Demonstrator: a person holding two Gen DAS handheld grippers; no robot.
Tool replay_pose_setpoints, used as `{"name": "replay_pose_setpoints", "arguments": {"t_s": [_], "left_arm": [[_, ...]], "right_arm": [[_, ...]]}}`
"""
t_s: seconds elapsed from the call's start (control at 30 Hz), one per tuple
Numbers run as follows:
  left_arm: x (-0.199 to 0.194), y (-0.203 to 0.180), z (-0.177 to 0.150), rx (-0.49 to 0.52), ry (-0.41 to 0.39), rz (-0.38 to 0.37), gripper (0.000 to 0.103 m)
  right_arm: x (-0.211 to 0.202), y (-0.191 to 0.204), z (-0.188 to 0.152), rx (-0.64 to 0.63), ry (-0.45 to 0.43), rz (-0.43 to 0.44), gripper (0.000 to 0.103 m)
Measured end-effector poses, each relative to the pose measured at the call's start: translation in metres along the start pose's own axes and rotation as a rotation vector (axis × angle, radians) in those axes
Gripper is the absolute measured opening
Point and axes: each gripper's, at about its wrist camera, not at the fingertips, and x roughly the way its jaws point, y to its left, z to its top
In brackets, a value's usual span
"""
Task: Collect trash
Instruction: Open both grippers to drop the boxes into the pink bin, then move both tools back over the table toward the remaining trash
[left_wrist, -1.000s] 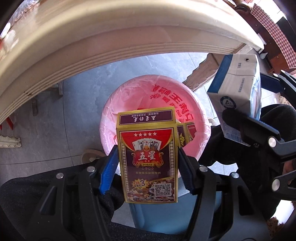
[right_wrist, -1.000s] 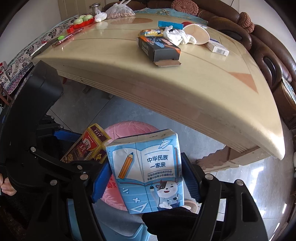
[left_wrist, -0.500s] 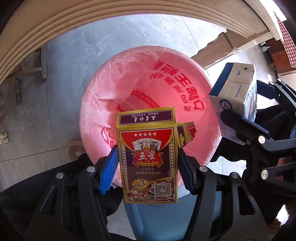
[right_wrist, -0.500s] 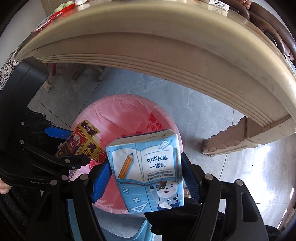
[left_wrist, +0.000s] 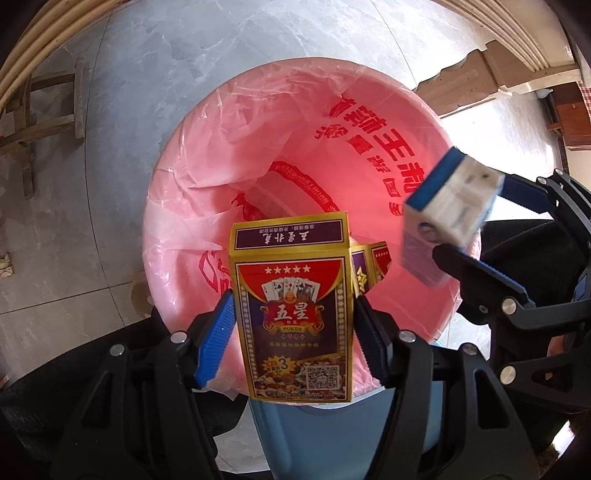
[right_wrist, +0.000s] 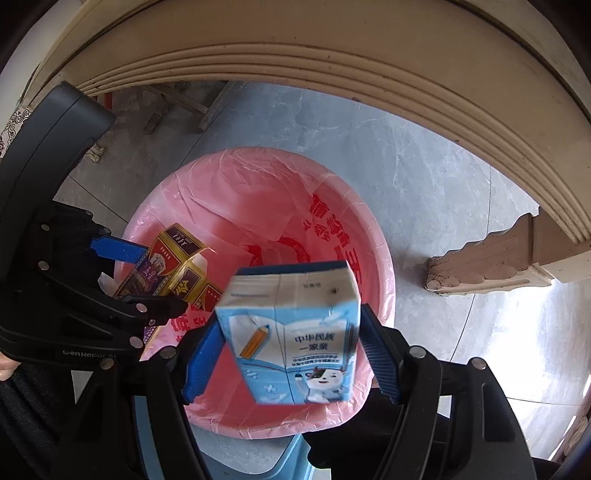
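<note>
Right wrist view: right gripper (right_wrist: 291, 339) seems parted, blurred milk carton (right_wrist: 295, 314) loose above the bin's (right_wrist: 258, 192) near rim; it could clip that rim and tumble floorward. Left gripper (left_wrist: 294, 306) clamps the card box (left_wrist: 291, 288).

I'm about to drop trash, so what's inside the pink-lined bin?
Only the crumpled pink bag with red print lining the bin; no trash shows. The card box and milk carton cover the near and right parts.
</note>
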Motion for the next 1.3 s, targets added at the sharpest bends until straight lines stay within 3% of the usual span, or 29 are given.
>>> {"name": "replay_pose_setpoints", "arguments": {"t_s": [0.2, 0.27, 0.8, 1.3], "left_arm": [[0.005, 0.004, 0.002, -0.009, 0.013, 0.050, 0.069], [0.006, 0.005, 0.003, -0.011, 0.016, 0.063, 0.078], [0.003, 0.006, 0.005, -0.018, -0.003, 0.105, 0.079], [-0.021, 0.001, -0.007, -0.016, -0.069, 0.170, 0.079]], "right_arm": [[0.007, 0.003, 0.001, -0.011, 0.029, 0.006, 0.069], [0.009, 0.004, 0.001, -0.011, 0.038, 0.009, 0.071], [0.010, 0.003, 0.000, -0.016, 0.042, 0.007, 0.073], [-0.019, 0.014, -0.002, -0.029, -0.041, 0.008, 0.078]]}}
